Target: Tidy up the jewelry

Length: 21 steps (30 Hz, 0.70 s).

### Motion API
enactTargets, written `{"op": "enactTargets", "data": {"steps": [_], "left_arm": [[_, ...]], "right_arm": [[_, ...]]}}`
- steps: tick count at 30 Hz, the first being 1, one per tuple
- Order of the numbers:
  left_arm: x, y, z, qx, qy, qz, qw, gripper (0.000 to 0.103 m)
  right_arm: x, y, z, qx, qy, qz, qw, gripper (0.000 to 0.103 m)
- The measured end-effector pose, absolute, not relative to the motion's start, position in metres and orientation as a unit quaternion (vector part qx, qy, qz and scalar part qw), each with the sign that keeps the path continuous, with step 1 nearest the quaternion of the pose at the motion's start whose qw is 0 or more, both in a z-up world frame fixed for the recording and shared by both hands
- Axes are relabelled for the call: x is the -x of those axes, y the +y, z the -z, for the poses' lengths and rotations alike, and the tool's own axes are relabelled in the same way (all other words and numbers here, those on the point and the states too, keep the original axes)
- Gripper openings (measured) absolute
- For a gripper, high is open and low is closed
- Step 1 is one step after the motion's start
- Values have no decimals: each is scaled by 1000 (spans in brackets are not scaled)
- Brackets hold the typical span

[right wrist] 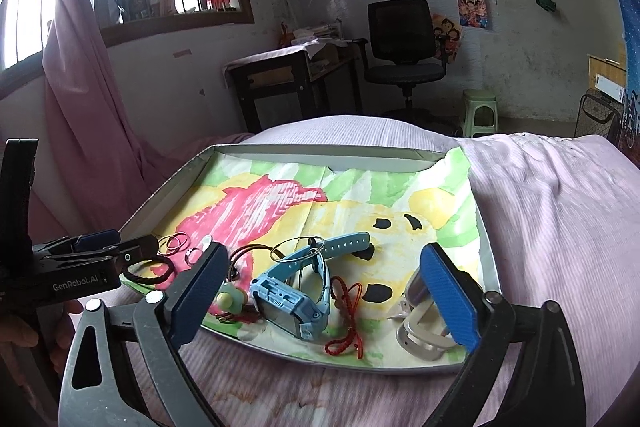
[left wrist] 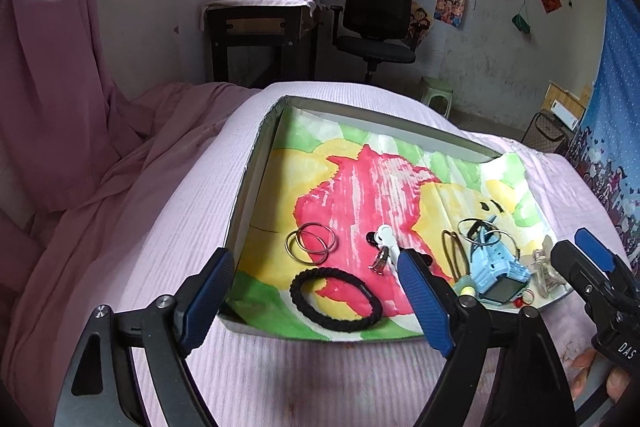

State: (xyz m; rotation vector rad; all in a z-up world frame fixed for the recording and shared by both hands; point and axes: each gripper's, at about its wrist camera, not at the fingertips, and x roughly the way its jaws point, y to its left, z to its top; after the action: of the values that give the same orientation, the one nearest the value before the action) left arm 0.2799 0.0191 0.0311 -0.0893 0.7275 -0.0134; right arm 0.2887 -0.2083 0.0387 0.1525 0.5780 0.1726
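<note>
A shallow grey tray (left wrist: 248, 187), lined with a pink, yellow and green painting, lies on the bed. Near its front lie a black hair tie (left wrist: 334, 301), two metal rings (left wrist: 310, 243), a white hair clip (left wrist: 384, 247), a blue watch (left wrist: 496, 271) and a clear claw clip (left wrist: 546, 271). My left gripper (left wrist: 315, 254) hovers open above the hair tie with nothing between its pads. My right gripper (right wrist: 324, 255) stands open over the blue watch (right wrist: 292, 303). A red cord bracelet (right wrist: 348, 319) lies beside the watch, and the claw clip (right wrist: 420, 331) lies by the right finger.
The bed has a pale pink cover (right wrist: 560, 227), with a rumpled pink blanket (left wrist: 80, 167) on the left. Beyond it stand a desk (left wrist: 260, 27), a black office chair (left wrist: 376, 23) and a green stool (right wrist: 480, 111). A person's fingers (left wrist: 592, 375) hold the right gripper.
</note>
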Motion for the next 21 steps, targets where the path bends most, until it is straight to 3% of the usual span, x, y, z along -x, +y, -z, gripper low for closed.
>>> {"op": "enactTargets", "data": {"steps": [10,21], "left_arm": [[-261,18,-35,48,318,6,947,98],[-240,18,-45,50,264,9,963,102]], "right_arm": [[-275,-209,-43,-73,271,-87,956,102],[-264,-218,-42,-89,264,-86,957,102]]}}
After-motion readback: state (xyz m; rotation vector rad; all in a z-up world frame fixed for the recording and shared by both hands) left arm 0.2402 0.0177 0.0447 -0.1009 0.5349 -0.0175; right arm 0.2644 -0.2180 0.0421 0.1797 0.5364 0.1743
